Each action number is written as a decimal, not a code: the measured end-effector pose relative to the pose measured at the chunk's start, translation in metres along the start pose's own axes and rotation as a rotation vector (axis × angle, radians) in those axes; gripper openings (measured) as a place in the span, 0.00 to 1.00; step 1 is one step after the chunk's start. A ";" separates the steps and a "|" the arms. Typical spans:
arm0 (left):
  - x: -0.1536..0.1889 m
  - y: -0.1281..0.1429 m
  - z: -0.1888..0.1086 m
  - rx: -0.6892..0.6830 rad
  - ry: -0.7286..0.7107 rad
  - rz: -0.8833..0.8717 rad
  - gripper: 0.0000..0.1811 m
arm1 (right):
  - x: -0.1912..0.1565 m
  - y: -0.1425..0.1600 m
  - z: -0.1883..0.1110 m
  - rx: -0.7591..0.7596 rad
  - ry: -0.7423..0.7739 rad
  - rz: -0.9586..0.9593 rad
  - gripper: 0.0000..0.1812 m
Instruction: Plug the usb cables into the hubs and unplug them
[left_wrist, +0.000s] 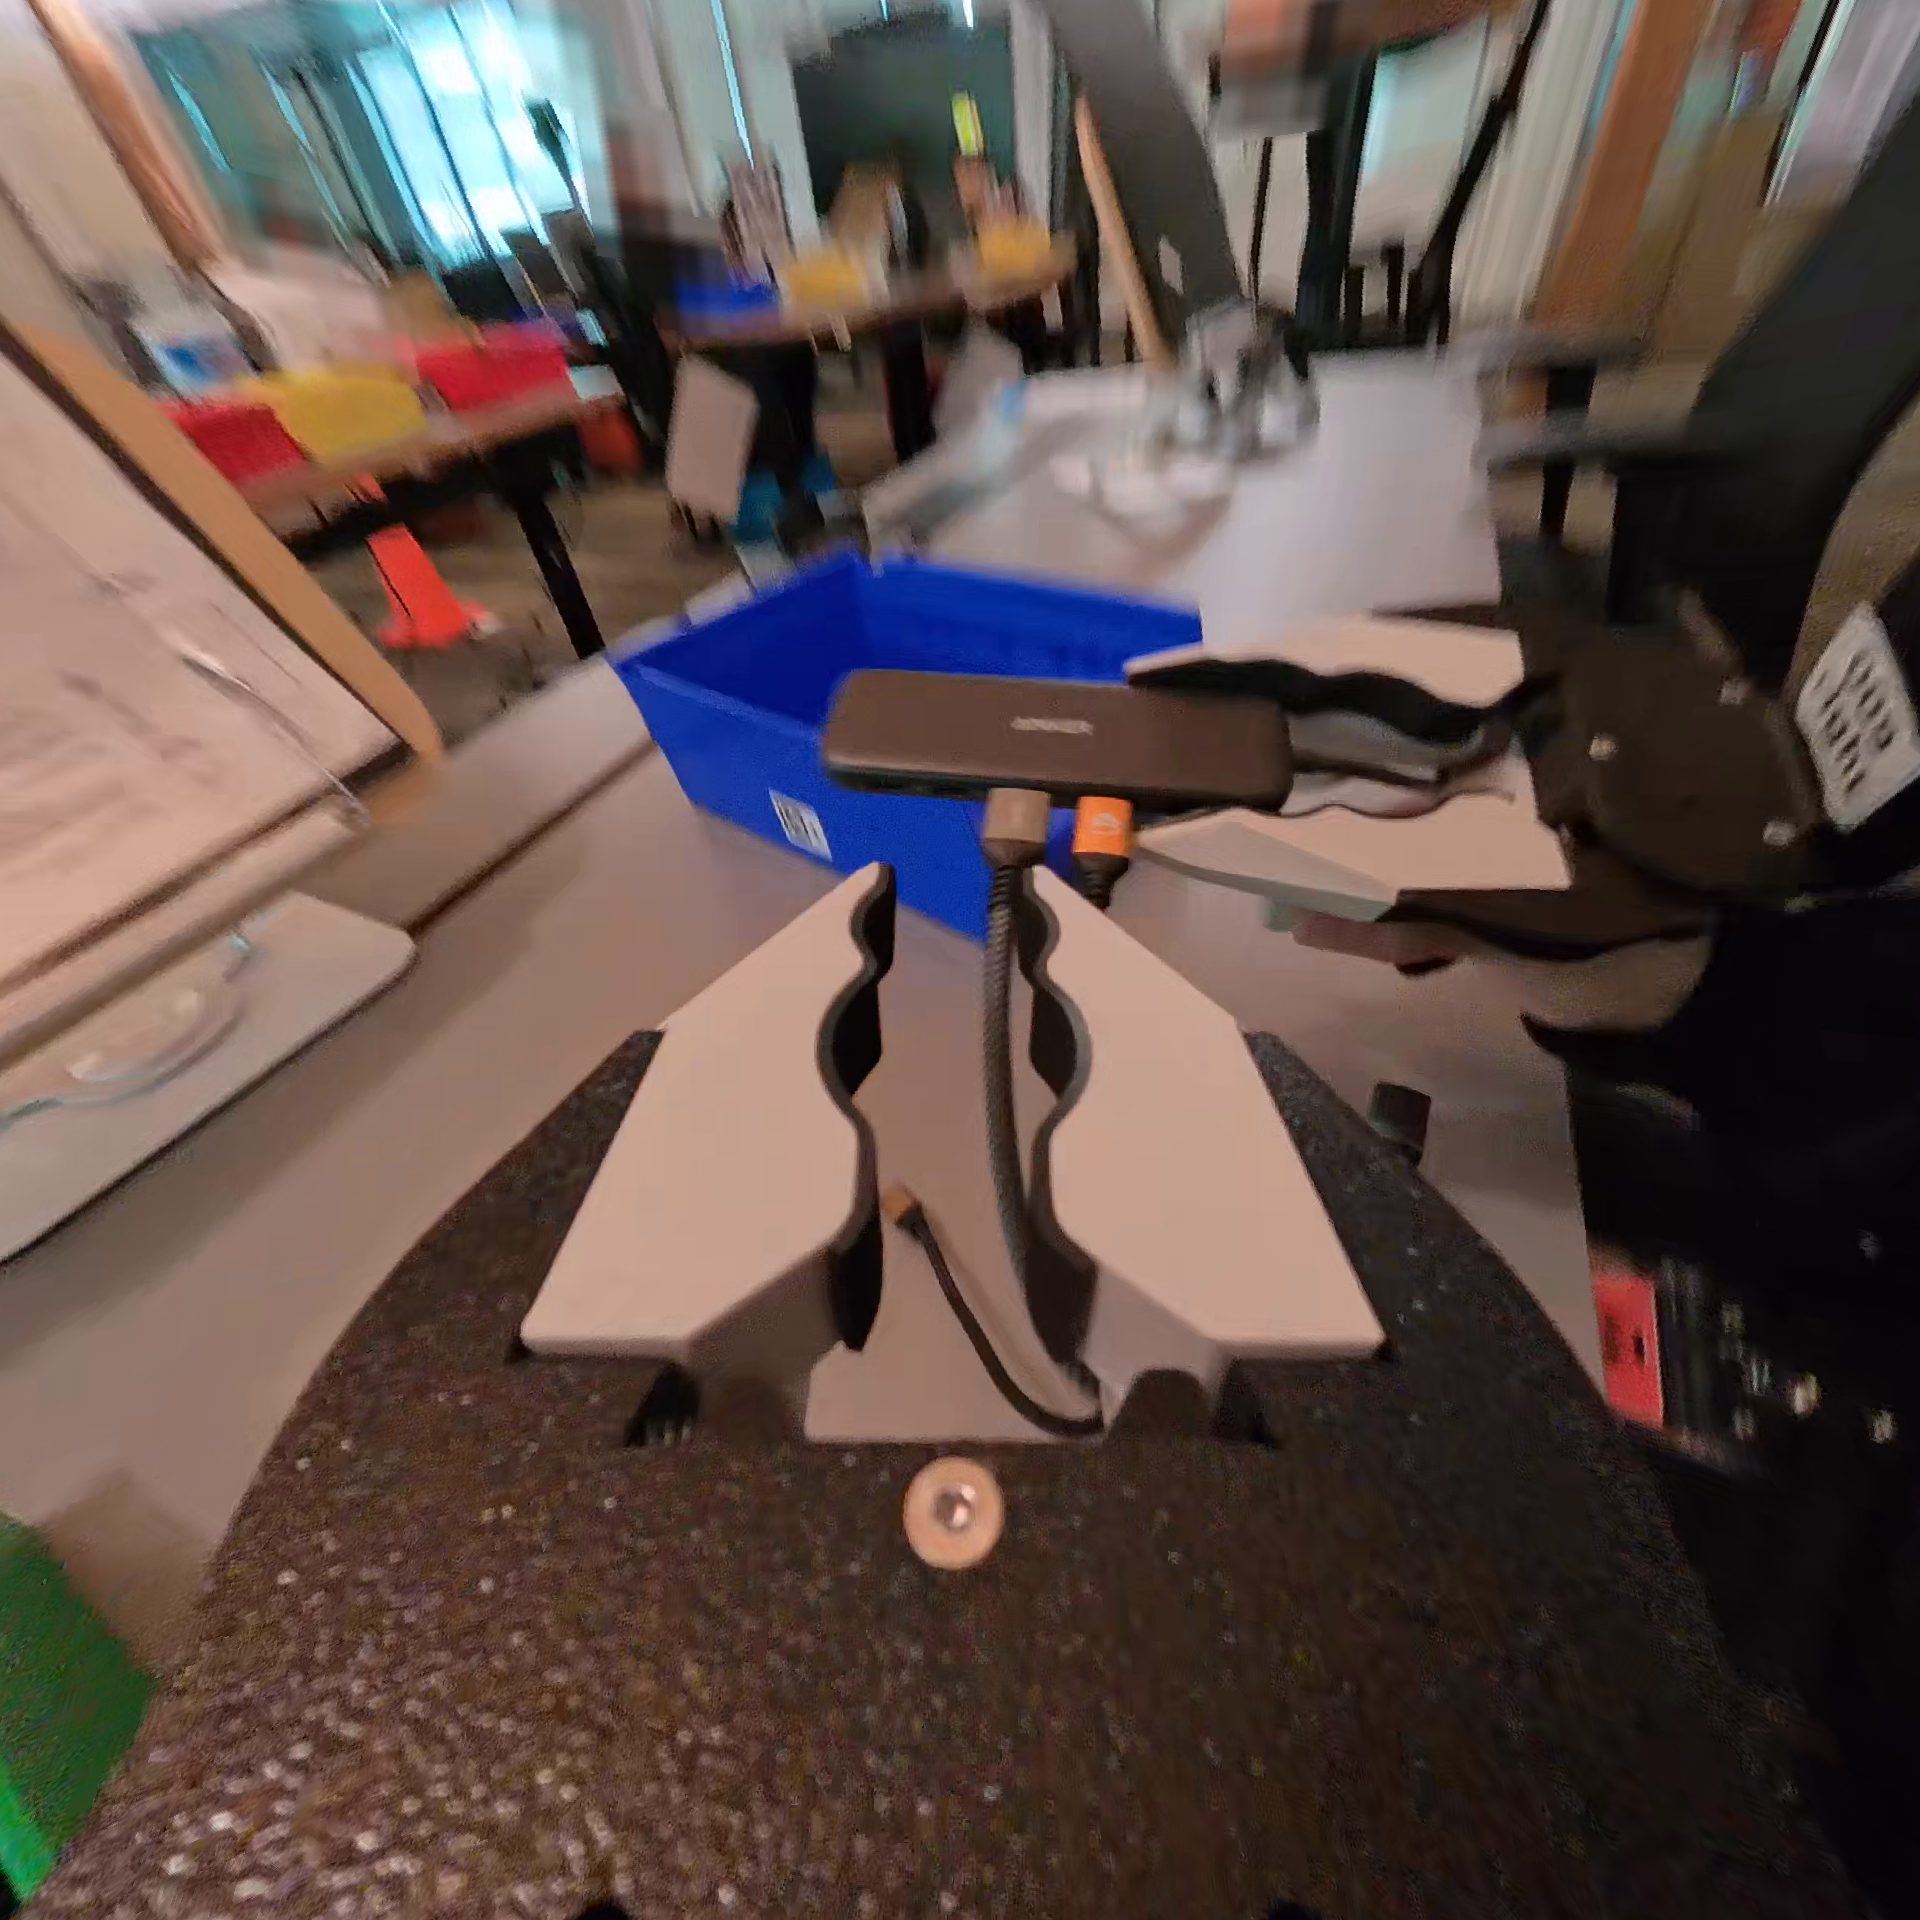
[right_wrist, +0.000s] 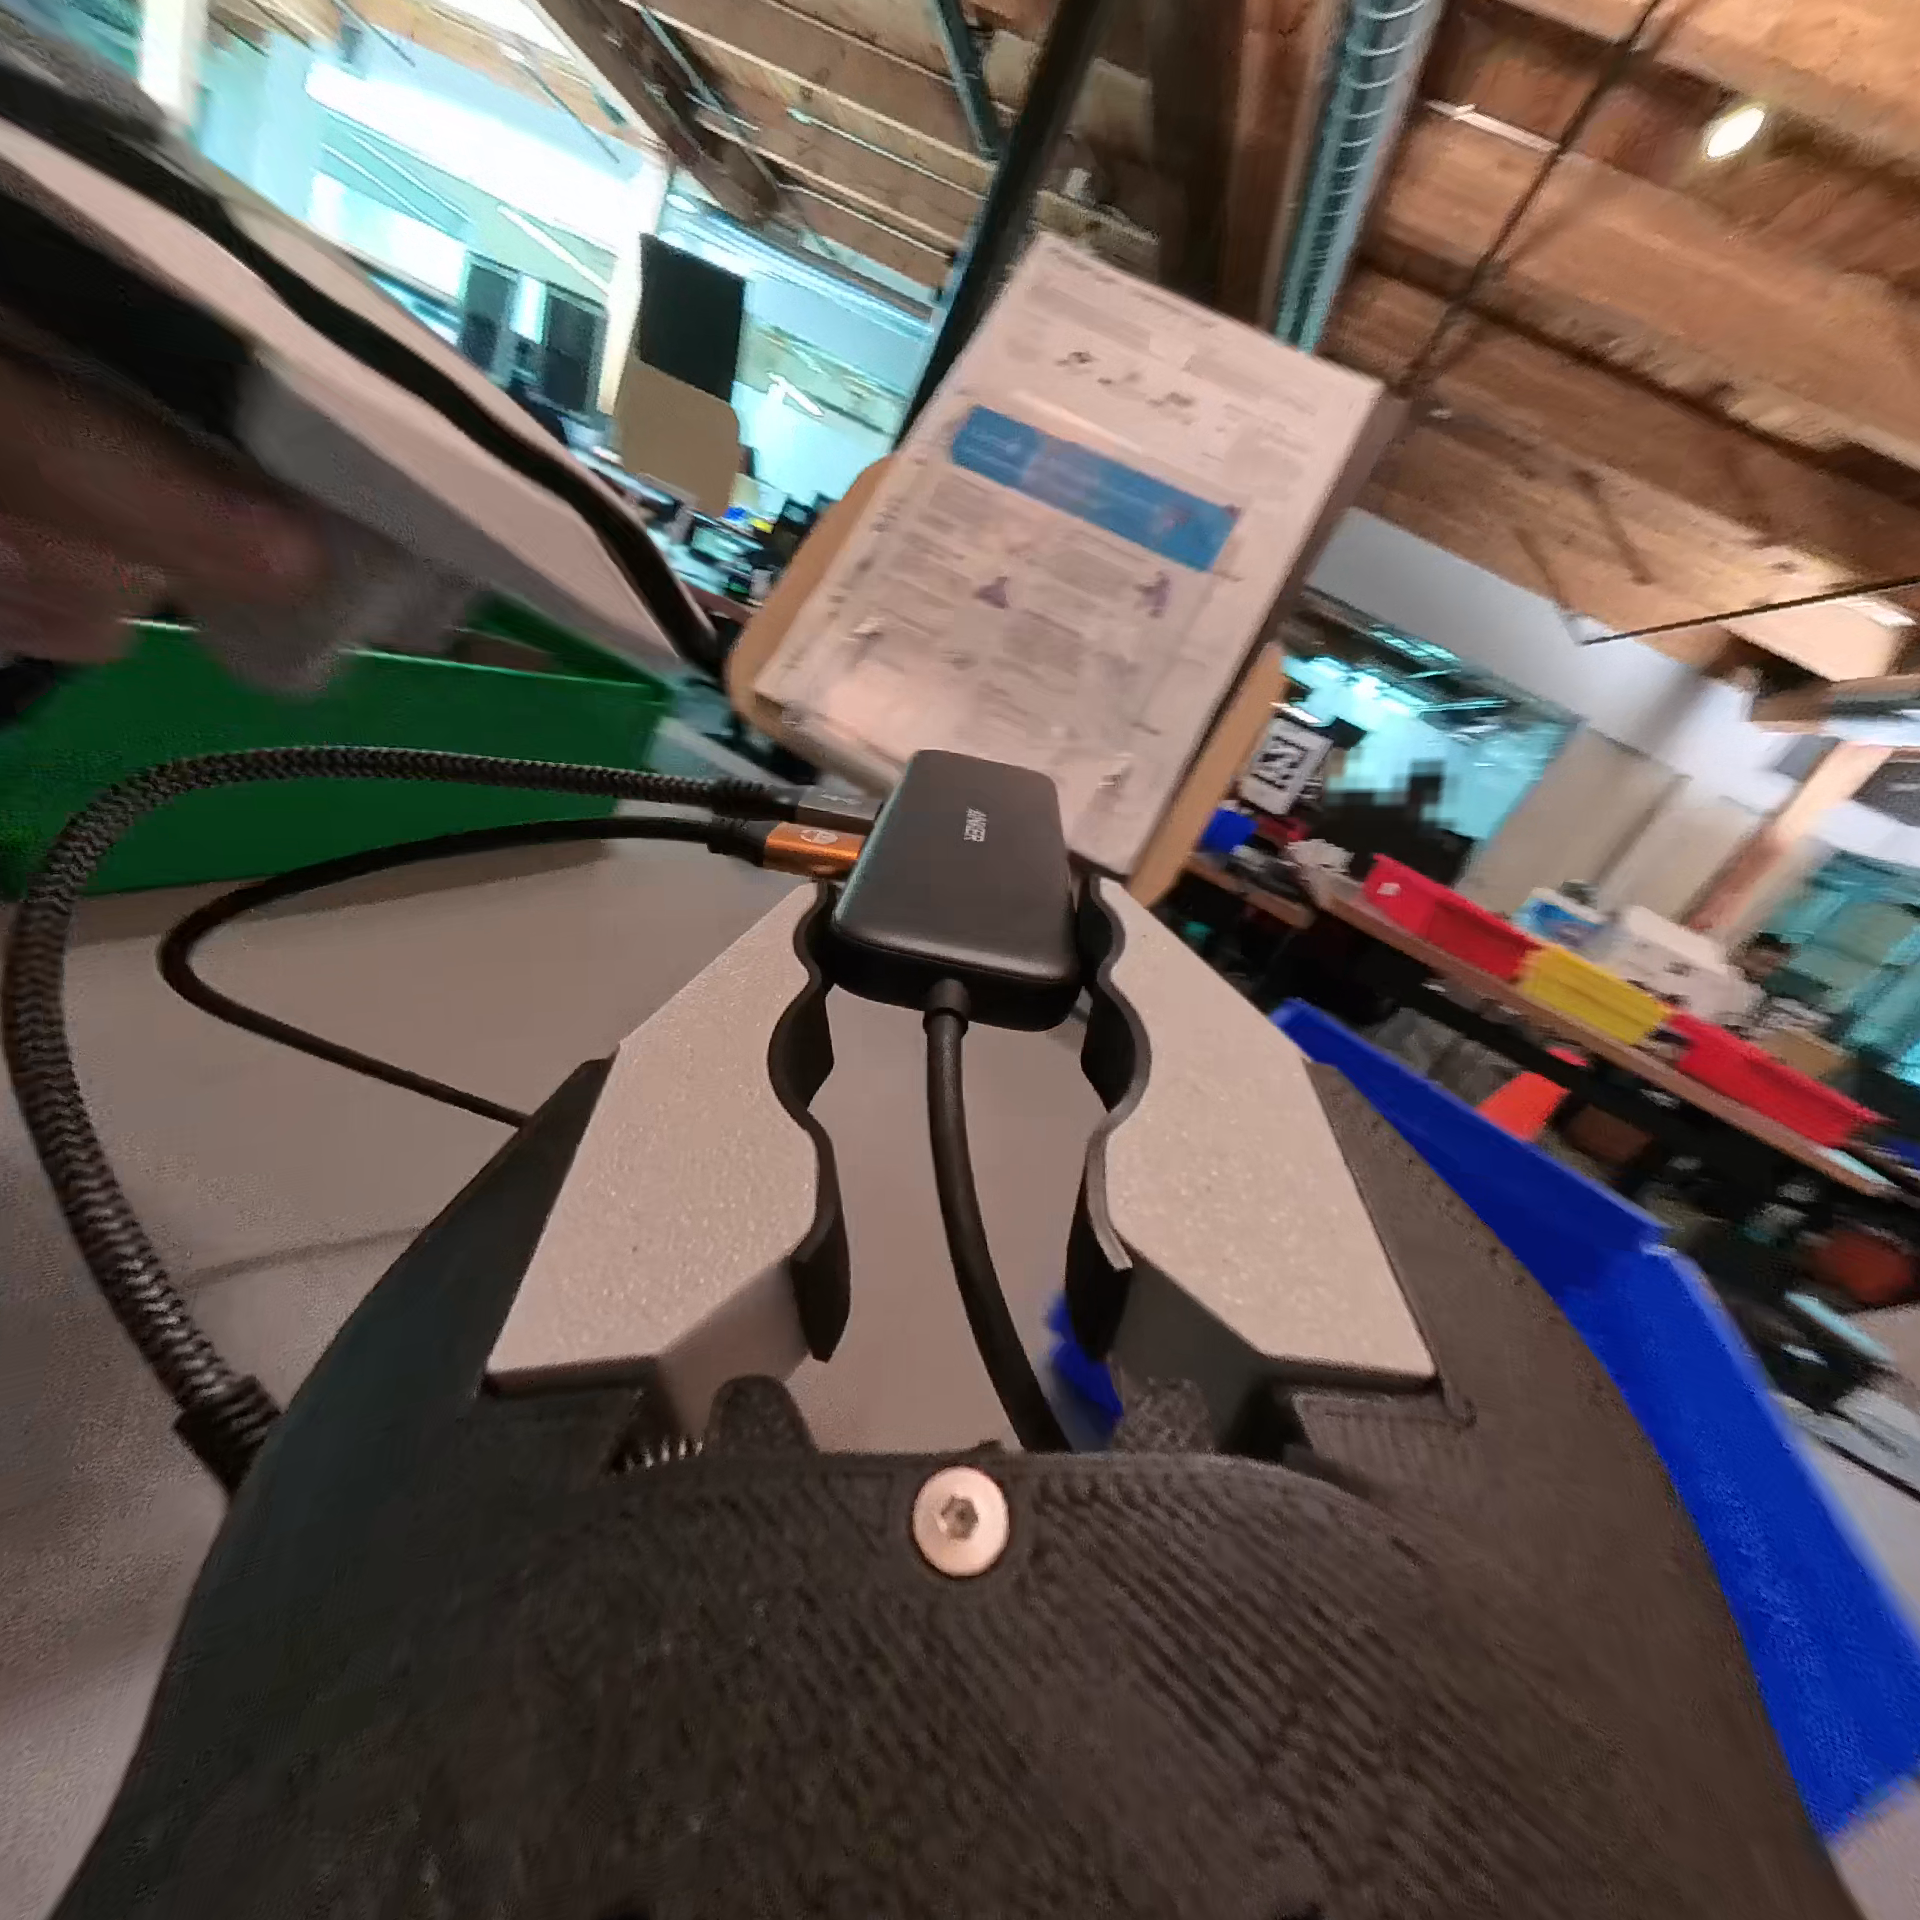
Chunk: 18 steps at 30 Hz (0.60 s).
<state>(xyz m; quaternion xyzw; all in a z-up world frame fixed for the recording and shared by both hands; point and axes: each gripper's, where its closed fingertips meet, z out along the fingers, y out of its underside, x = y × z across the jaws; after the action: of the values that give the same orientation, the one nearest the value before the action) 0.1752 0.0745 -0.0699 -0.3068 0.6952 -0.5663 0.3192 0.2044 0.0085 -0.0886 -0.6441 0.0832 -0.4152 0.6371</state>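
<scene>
Your right gripper (right_wrist: 951, 935) clamps the dark USB hub (right_wrist: 961, 873) aloft, steadying it; your left gripper (left_wrist: 961, 894) stands released around the braided grey cable (left_wrist: 1003, 1039), ready to pull.

Even, fairly bright indoor lighting; daylight from background windows (left_wrist: 436, 197) blows out pale, and a round ceiling lamp (right_wrist: 1733, 130) glares above. Shadows are soft. Both wide-angle views bow straight lines toward the edges. Backgrounds smear with motion blur, while the dark hub (right_wrist: 961, 883) stays reasonably sharp.
</scene>
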 end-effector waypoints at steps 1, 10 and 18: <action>-0.008 -0.013 -0.010 0.065 -0.027 -0.022 0.12 | 0.015 -0.004 -0.003 -0.006 0.039 -0.023 0.25; -0.060 0.000 -0.041 0.011 -0.144 -0.060 0.15 | 0.186 -0.096 -0.014 0.059 0.360 -0.028 0.25; -0.069 0.019 -0.041 -0.077 -0.162 0.005 0.17 | 0.285 -0.066 0.045 -0.425 0.447 -0.765 0.25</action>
<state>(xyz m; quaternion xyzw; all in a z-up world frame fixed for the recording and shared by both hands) 0.1837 0.1559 -0.0752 -0.3617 0.6890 -0.5118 0.3640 0.3884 -0.1276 0.0992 -0.6394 0.0581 -0.7212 0.2601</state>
